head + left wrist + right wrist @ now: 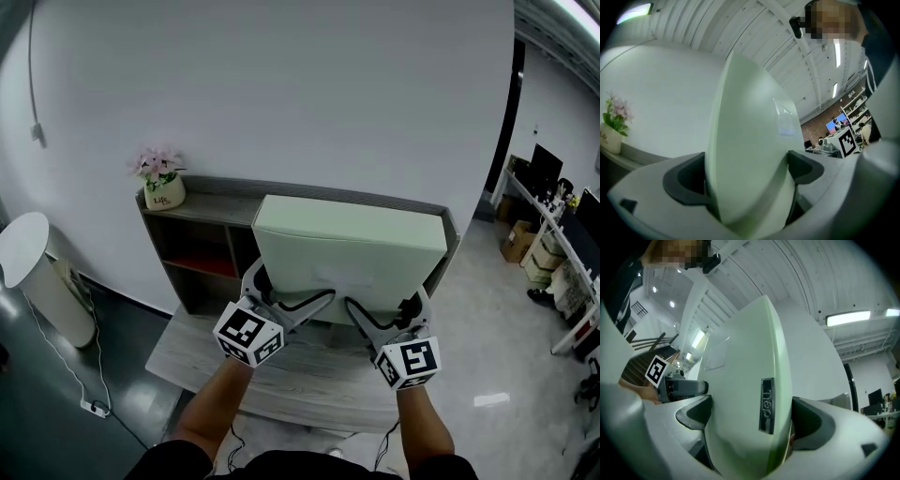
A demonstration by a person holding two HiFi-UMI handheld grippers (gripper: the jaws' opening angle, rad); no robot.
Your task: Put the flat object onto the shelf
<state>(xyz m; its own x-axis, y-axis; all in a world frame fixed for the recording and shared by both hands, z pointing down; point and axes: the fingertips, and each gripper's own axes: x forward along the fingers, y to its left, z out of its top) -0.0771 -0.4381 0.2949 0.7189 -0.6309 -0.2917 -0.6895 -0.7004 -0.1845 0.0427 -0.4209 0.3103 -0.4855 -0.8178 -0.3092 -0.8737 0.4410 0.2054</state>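
Head view shows me holding a pale green, flat rectangular slab with rounded edges [352, 248] in the air with both tools. It is tilted, with its near edge low by my hands and its far edge raised toward the white wall. It sits in front of and over the right part of a grey wooden shelf unit [202, 211], hiding that end. I cannot tell whether its far edge touches the shelf top.

My left gripper [286, 291] grips the near edge toward the left, and my right gripper [392, 314] grips the same edge toward the right. In the left gripper view the dark jaws are clamped on the slab [750, 140], one pad on each broad face. The right gripper view shows the same hold, with a small dark badge set into the face of the slab [740, 394].

A small cream pot of pink flowers [164, 192] stands at the left end of the shelf top, well apart from the slab. A low grey wooden tabletop [309, 375] lies below my hands.

I judge the slab stiff, since it does not sag between the two holds. Its surface looks smooth and glossy, so it may slip in the pads. The badge suggests electronics, so I would treat it as fragile and fairly heavy. Held only by its near edge, it will lever downward at the far end. Two spaced grips on that edge seem the right hold, kept firm until it rests flat.
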